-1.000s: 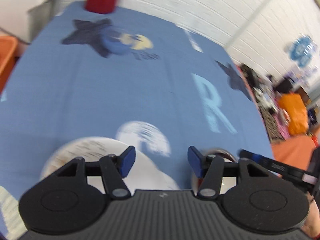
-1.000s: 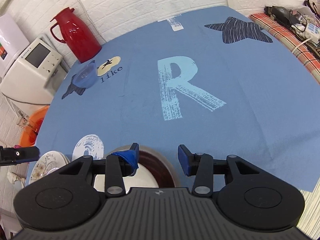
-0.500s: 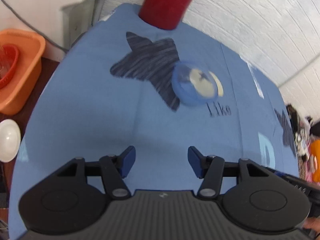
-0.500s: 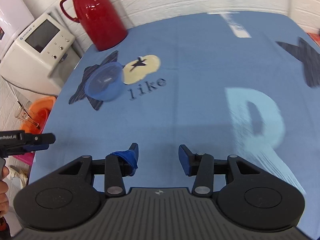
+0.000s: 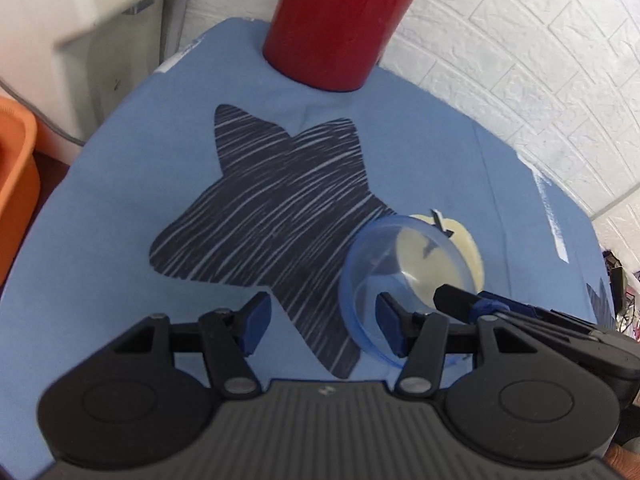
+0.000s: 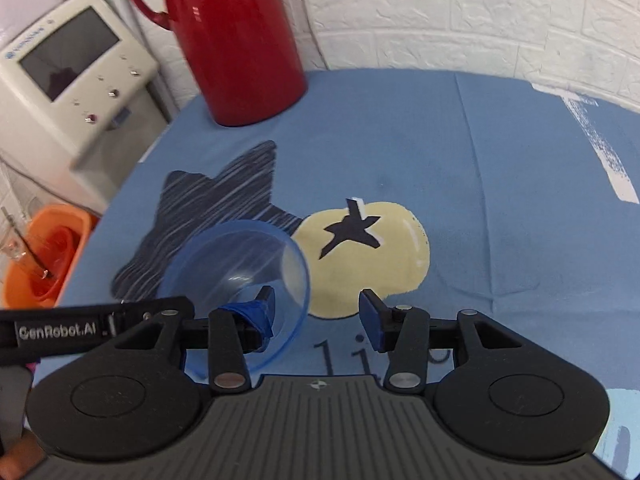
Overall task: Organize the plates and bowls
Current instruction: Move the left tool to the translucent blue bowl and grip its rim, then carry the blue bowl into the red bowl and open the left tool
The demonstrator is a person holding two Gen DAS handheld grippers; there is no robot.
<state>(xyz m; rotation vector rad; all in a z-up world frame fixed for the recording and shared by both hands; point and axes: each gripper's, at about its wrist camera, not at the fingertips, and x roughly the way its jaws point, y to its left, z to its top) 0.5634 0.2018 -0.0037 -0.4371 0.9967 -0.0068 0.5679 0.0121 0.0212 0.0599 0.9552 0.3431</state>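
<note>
A translucent blue bowl [image 5: 404,256] [image 6: 224,264] sits upright on the blue tablecloth, half on a dark star print. My left gripper [image 5: 322,322] is open; the bowl's left rim lies between its fingers, with the right fingertip over the bowl. From the other side, my right gripper [image 6: 316,316] is open too. Its taped left fingertip [image 6: 262,314] is inside the bowl and its right fingertip is outside, so the bowl's right wall stands in the gap. Neither pad visibly presses the bowl. No plates are in view.
A red thermos jug [image 5: 340,20] [image 6: 236,40] stands just behind the bowl at the table's back edge. A white appliance [image 6: 72,80] and an orange basin [image 6: 44,256] are off the table's left side. A white brick wall [image 6: 460,12] closes the back.
Both grippers have travelled forward from the plates at the near edge to the blue bowl at the back left. The plates have left the views. Both stay open.
</note>
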